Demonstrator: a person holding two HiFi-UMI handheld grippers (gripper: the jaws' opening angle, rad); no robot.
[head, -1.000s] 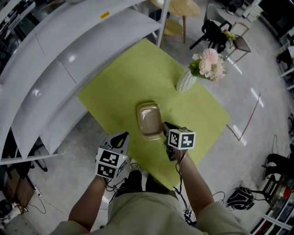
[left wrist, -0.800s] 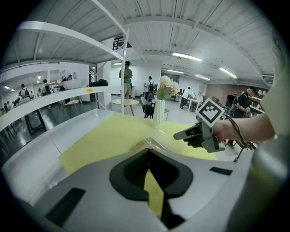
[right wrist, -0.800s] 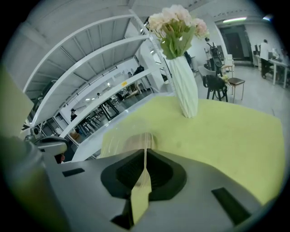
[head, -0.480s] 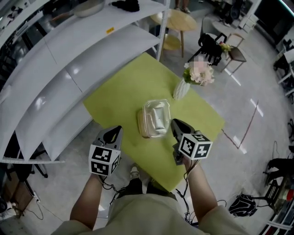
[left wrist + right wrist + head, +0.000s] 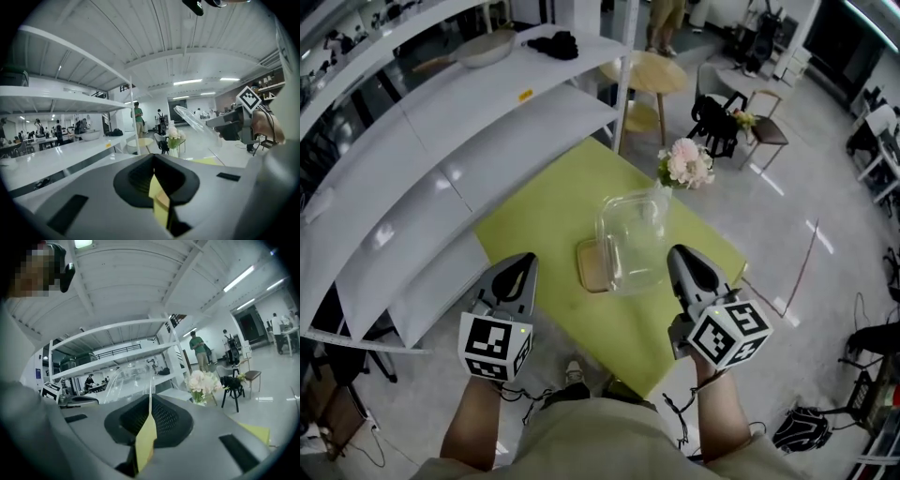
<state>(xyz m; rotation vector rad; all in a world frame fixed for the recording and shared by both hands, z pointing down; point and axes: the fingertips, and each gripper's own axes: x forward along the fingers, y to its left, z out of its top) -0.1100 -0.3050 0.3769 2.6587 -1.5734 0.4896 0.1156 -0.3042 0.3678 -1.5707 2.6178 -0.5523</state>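
Lid (image 5: 635, 239) in R claw (image 5: 150, 399) (tray (image 5: 592, 265): head view only).

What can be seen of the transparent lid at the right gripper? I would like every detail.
The clear lid is a rectangular cover with rounded corners and a shallow dome. It looks like thin, glossy plastic, see-through enough that the things behind it show. The right gripper pinches one edge, its jaws closed on the thin rim, and nothing else touches the lid. The lid hangs tilted in the air above the green table. In the head view it partly overlaps the open tan tray on that table.
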